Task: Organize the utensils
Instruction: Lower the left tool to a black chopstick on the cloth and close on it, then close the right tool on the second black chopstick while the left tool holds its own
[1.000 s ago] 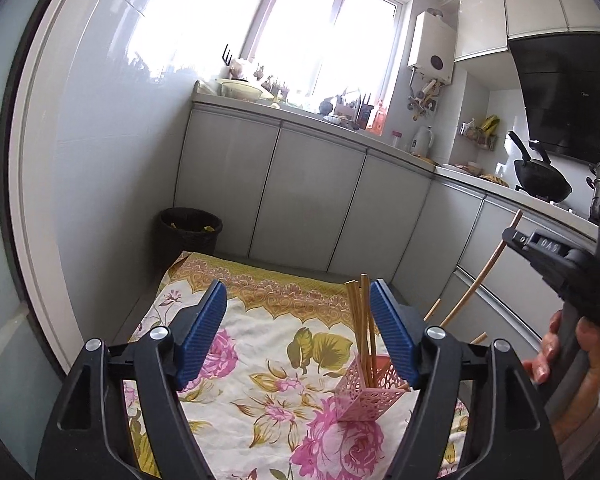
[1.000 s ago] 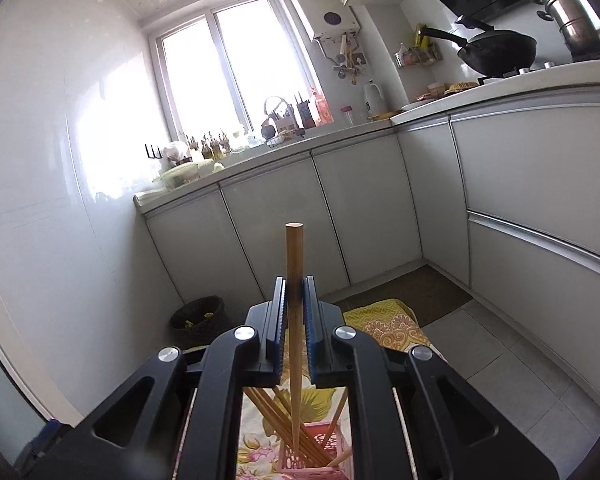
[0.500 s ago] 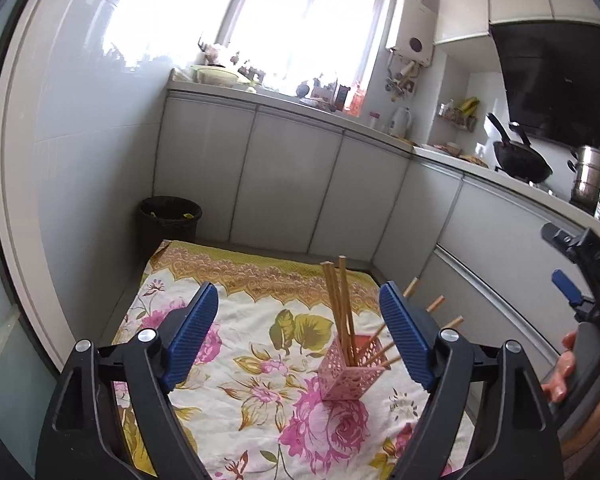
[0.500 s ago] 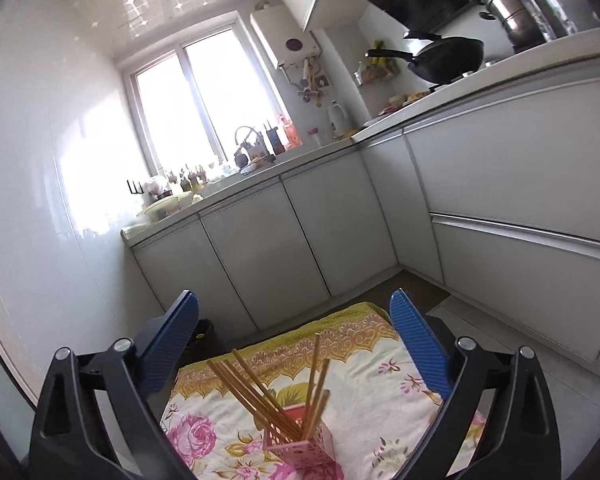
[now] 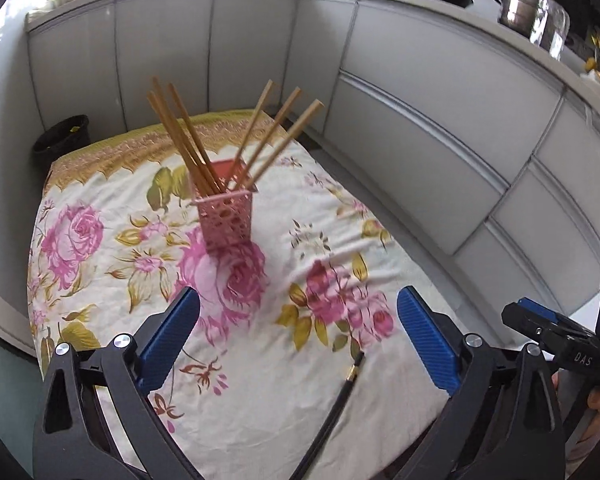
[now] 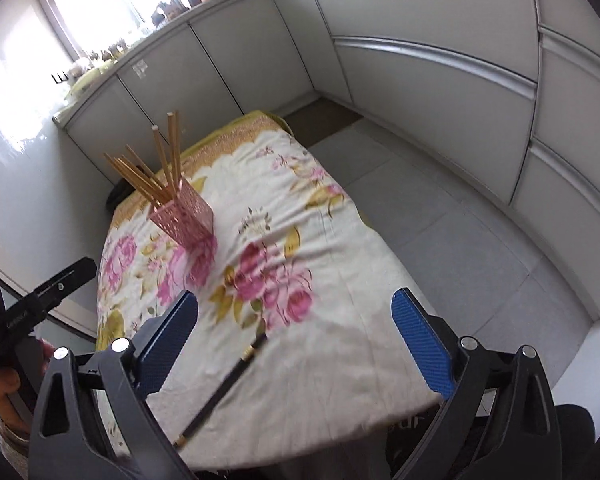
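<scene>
Both of my grippers hang above the near end of the table, and both stand with jaws wide apart, nothing between them. My left gripper (image 5: 298, 344) looks down across the floral tablecloth (image 5: 100, 184); my right gripper (image 6: 296, 344) does the same from the other side, and each catches an edge of the other at the border of its view.

The pink holder (image 5: 225, 216) stands upright on the cloth toward the far half of the table, its base on a big pink rose. In it are the wooden chopsticks (image 5: 188, 140), thin ends down and blunt ends up — one bunch leans to the left in the left wrist view, three others fan out to the right. In the right wrist view the same sticks (image 6: 162, 168) split into a low bundle leaning left and a few standing nearly straight.

One black chopstick (image 6: 224, 386) lies flat on the cloth near the front edge, well apart from the holder. Its long axis runs diagonally: the gold-banded end points up the table toward the holder, the other end toward me and to the left. In the left wrist view it (image 5: 336, 404) lies between my two fingers, below them — not touched by either.
</scene>
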Demonstrator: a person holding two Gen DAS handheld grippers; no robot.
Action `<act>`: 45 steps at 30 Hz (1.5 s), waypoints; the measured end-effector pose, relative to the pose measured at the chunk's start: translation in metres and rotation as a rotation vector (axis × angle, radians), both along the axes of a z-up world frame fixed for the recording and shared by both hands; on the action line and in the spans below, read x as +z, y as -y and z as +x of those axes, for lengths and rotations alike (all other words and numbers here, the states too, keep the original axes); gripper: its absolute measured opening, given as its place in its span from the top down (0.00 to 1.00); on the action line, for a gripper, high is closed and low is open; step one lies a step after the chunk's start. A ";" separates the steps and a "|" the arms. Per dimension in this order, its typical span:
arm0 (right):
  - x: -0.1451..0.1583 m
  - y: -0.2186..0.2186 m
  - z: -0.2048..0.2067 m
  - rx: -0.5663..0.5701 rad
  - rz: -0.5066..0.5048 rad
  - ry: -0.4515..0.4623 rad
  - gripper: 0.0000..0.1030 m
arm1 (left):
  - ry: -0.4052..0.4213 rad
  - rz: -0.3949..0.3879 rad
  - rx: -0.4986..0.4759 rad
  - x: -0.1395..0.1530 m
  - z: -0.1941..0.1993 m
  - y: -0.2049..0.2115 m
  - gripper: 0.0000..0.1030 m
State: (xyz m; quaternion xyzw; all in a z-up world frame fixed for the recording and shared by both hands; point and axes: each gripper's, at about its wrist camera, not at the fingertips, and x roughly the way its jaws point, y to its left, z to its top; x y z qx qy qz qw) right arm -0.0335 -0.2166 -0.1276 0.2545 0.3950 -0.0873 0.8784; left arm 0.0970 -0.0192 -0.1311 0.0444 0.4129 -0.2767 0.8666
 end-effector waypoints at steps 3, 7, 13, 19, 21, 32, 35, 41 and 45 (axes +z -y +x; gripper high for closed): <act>-0.020 0.004 -0.016 0.014 0.060 -0.042 0.08 | -0.065 0.101 -0.088 -0.018 -0.010 0.019 0.07; -0.041 0.000 -0.029 0.050 0.129 -0.103 0.08 | -0.166 0.246 -0.165 -0.053 -0.010 0.051 0.08; -0.057 -0.003 -0.033 0.100 0.220 -0.171 0.08 | -0.327 0.440 -0.217 -0.112 0.007 0.099 0.31; -0.065 0.001 -0.034 0.095 0.265 -0.196 0.08 | -0.378 0.535 -0.228 -0.142 0.015 0.119 0.45; -0.066 0.002 -0.034 0.093 0.268 -0.197 0.08 | -0.391 0.542 -0.233 -0.148 0.016 0.119 0.46; -0.075 0.001 -0.026 0.101 0.309 -0.227 0.08 | -0.413 0.523 -0.295 -0.156 0.011 0.117 0.89; -0.078 -0.002 -0.022 0.108 0.302 -0.239 0.08 | -0.412 0.497 -0.285 -0.156 0.014 0.108 0.93; -0.089 -0.024 0.000 0.146 0.305 -0.292 0.08 | -0.388 0.436 -0.170 -0.147 0.037 0.047 0.94; -0.088 -0.072 0.027 0.310 0.178 -0.292 0.11 | -0.396 0.387 -0.092 -0.144 0.041 -0.006 0.94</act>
